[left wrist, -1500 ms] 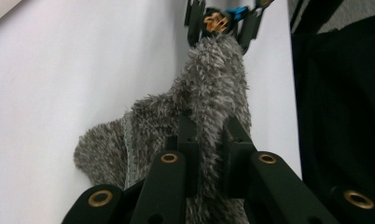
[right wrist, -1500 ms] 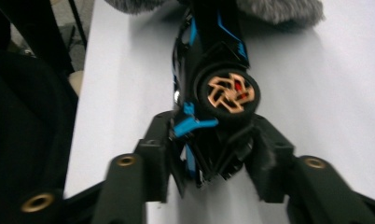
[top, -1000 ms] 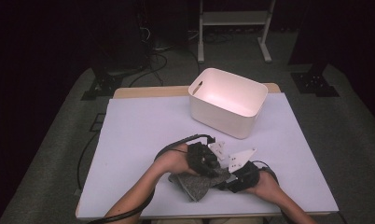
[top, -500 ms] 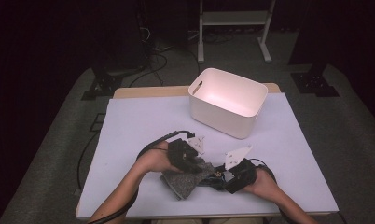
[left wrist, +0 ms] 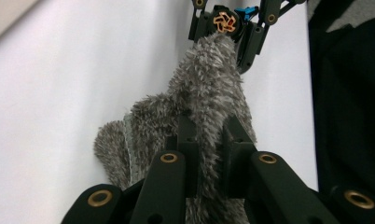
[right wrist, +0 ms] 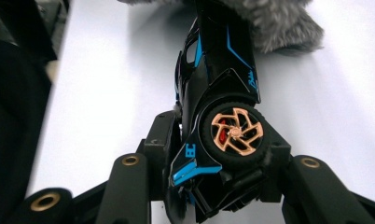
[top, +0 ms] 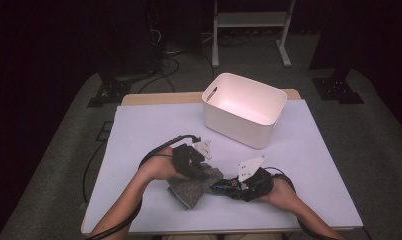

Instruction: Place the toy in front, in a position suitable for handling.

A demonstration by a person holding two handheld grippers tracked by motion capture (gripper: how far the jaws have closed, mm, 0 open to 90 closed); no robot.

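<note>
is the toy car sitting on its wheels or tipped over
Tipped on its side: in the right gripper view the toy car shows a copper wheel facing the camera, clamped in the right gripper.

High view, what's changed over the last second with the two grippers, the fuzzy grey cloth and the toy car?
The left gripper, shut on the fuzzy grey cloth, has slid left, drawing the cloth off the black toy car. The right gripper has just been closing on the car, which sits between its jaws, and has barely moved. The white bin and the table are as before.
</note>
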